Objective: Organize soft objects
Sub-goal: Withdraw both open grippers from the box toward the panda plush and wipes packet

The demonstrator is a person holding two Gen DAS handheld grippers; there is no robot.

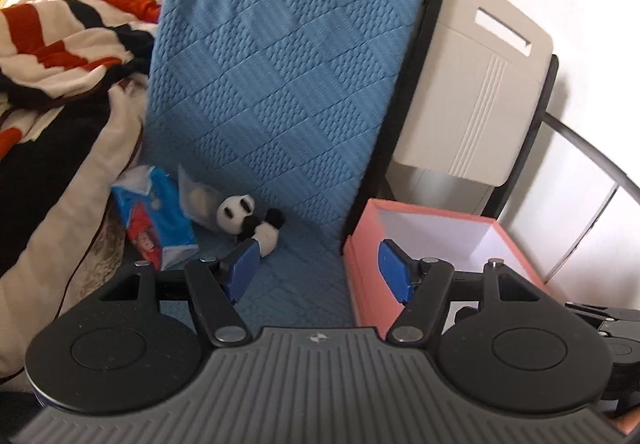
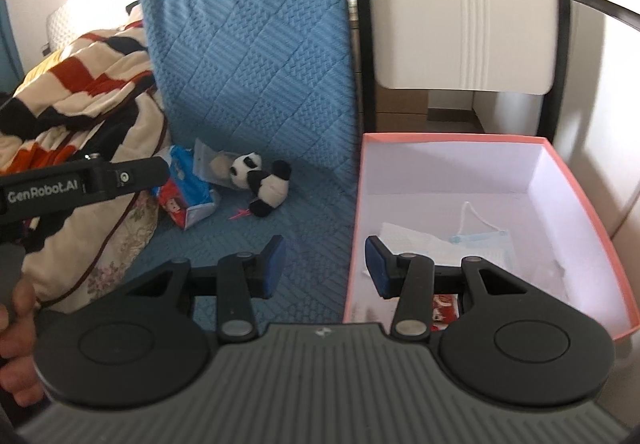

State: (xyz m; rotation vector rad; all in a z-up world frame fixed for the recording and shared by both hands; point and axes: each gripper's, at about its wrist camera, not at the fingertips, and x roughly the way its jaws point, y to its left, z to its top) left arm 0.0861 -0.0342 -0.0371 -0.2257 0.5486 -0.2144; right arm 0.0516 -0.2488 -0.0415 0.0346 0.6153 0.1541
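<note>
A small panda plush (image 1: 250, 222) (image 2: 262, 180) lies on the blue quilted bed cover (image 1: 280, 84) (image 2: 256, 44), beside a blue tissue pack (image 1: 156, 220) (image 2: 188, 190) and a clear bag (image 1: 198, 200) (image 2: 214, 164). A pink box (image 1: 360, 276) (image 2: 584, 204) stands to the right; it holds a blue face mask (image 2: 486, 240), a white tissue (image 2: 408, 244) and a red packet (image 2: 444, 306). My left gripper (image 1: 320, 272) is open and empty, just short of the panda. My right gripper (image 2: 324, 270) is open and empty over the box's left wall.
A striped red, black and cream blanket (image 1: 60, 56) (image 2: 76, 84) is heaped on the left. A cream bedside unit (image 1: 472, 84) (image 2: 460, 12) with a black frame stands behind the box. The left gripper's body (image 2: 80, 180) crosses the right wrist view.
</note>
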